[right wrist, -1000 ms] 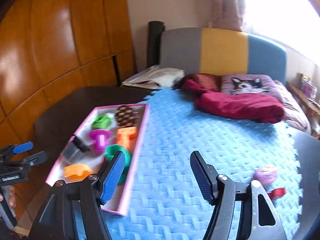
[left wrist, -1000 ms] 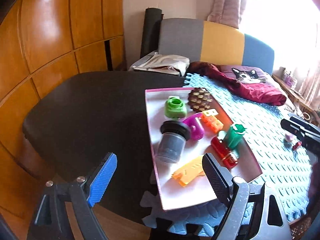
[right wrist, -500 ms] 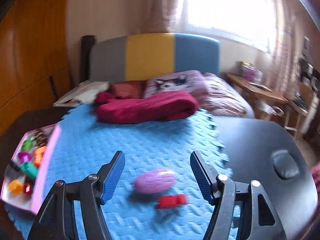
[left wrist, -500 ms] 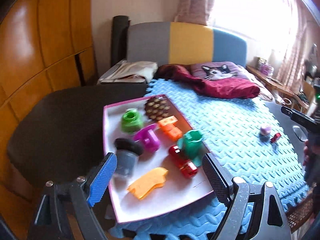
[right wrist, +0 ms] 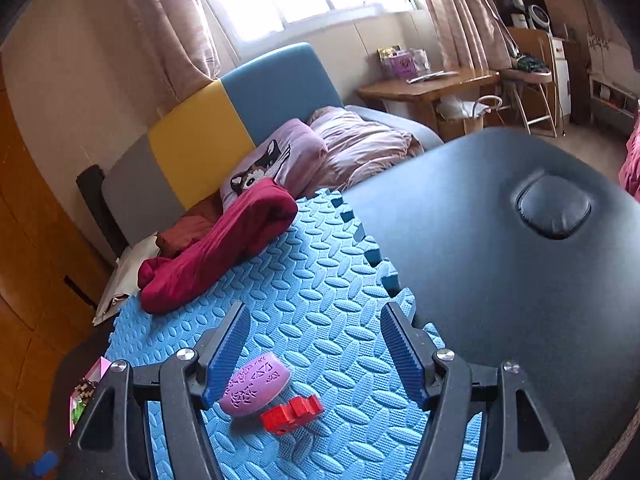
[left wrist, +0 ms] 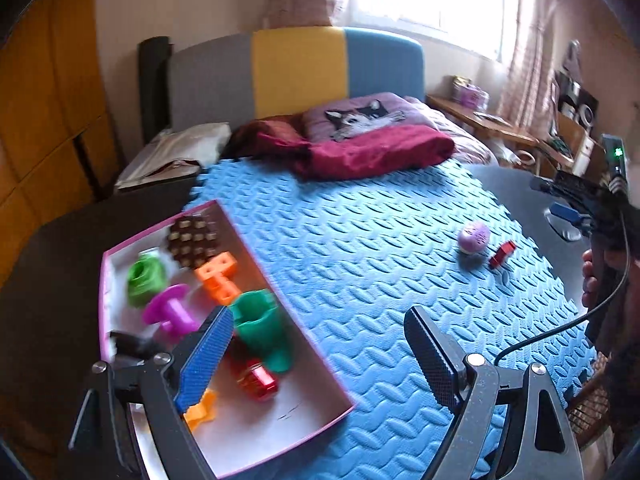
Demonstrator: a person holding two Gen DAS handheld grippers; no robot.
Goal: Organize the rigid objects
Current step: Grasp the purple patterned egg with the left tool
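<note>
From the left wrist, the left gripper (left wrist: 320,344) hangs with jaws apart and empty, the pink-rimmed white cardboard tray (left wrist: 248,436) of plastic toys under its left finger. From the right wrist, the right gripper (right wrist: 316,356) is spread and empty above the blue foam mat (right wrist: 320,288); the lilac patterned plastic egg (right wrist: 256,385) lies beside its left finger, the small red plastic block (right wrist: 291,413) touching the egg's near side

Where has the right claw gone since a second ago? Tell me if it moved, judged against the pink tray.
Yes. The right claw swung away from the pink tray, now at the view's left edge, across the blue mat to the purple egg and red block.
</note>
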